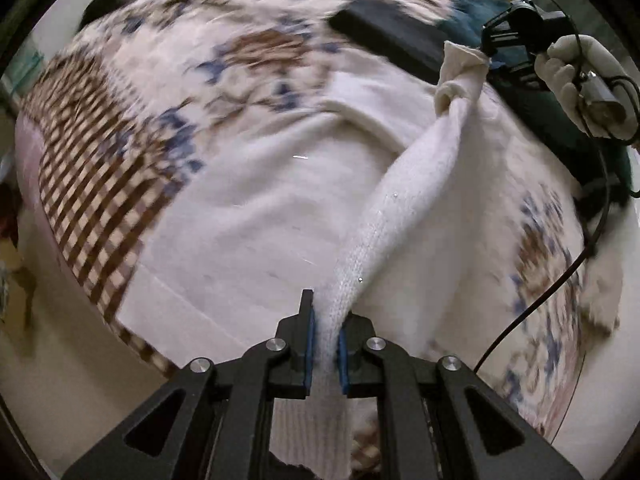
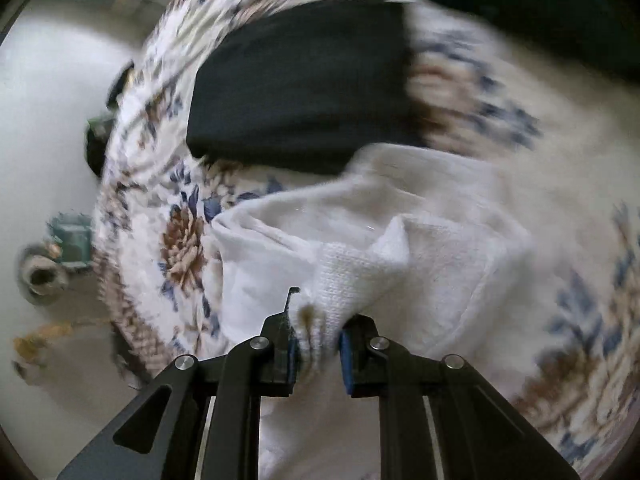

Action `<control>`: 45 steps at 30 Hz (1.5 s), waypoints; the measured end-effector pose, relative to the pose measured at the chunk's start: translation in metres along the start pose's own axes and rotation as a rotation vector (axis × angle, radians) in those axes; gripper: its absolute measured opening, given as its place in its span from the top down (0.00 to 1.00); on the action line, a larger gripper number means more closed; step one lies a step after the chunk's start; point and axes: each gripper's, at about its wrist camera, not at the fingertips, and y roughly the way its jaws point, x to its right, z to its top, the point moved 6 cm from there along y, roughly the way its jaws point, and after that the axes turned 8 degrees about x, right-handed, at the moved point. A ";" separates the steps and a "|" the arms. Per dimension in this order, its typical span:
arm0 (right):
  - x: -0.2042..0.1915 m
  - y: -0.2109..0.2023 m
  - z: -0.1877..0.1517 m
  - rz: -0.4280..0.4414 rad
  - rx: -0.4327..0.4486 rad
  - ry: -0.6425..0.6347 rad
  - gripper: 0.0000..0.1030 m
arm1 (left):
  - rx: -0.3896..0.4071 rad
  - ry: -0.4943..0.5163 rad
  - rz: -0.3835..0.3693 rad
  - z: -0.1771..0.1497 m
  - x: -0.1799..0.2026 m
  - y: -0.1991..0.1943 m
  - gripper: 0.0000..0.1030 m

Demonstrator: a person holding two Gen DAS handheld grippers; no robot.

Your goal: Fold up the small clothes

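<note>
A white knitted sock [image 1: 412, 188] is stretched in the air between my two grippers above a white towel [image 1: 248, 184] on the floral bedspread. My left gripper [image 1: 325, 344] is shut on the sock's ribbed end. My right gripper [image 1: 490, 50] shows at the upper right of the left wrist view, shut on the sock's other end. In the right wrist view my right gripper [image 2: 316, 344] pinches the sock's stained end [image 2: 344, 288] above the white towel [image 2: 460, 216].
A folded black garment [image 1: 392, 36] [image 2: 304, 88] lies on the floral bedspread [image 1: 132, 112] behind the towel. Dark teal cloth [image 1: 472, 8] lies at the far right. A black cable [image 1: 560, 276] hangs from the right gripper. The floor [image 2: 48, 120] with small items lies left of the bed.
</note>
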 end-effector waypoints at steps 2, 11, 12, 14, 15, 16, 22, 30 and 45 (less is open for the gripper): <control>-0.038 0.047 0.011 -0.066 -0.037 -0.026 0.84 | -0.039 -0.050 -0.010 0.009 -0.031 0.023 0.93; -0.082 0.147 0.024 -0.251 -0.117 0.074 0.80 | -0.198 -0.187 -0.119 0.019 -0.112 0.088 0.88; -0.083 0.149 0.025 -0.248 -0.128 0.085 0.72 | -0.220 -0.205 -0.145 0.019 -0.116 0.090 0.87; -0.089 0.147 0.029 -0.173 -0.148 0.116 0.50 | -0.255 -0.218 -0.161 0.017 -0.131 0.091 0.83; -0.095 0.145 0.031 -0.105 -0.156 0.138 0.39 | -0.260 -0.214 -0.144 0.017 -0.140 0.089 0.80; -0.097 0.139 0.033 -0.040 -0.157 0.154 0.38 | -0.266 -0.221 -0.137 0.017 -0.151 0.085 0.80; -0.075 0.072 0.010 0.104 -0.065 0.104 0.37 | -0.270 -0.235 -0.083 0.031 -0.192 0.065 0.75; 0.038 0.008 -0.077 0.018 0.107 0.267 0.37 | -0.212 -0.077 -0.308 0.134 -0.096 0.089 0.55; 0.141 0.046 -0.048 0.035 0.190 0.467 0.37 | -0.094 0.277 -0.285 0.290 0.048 0.225 0.90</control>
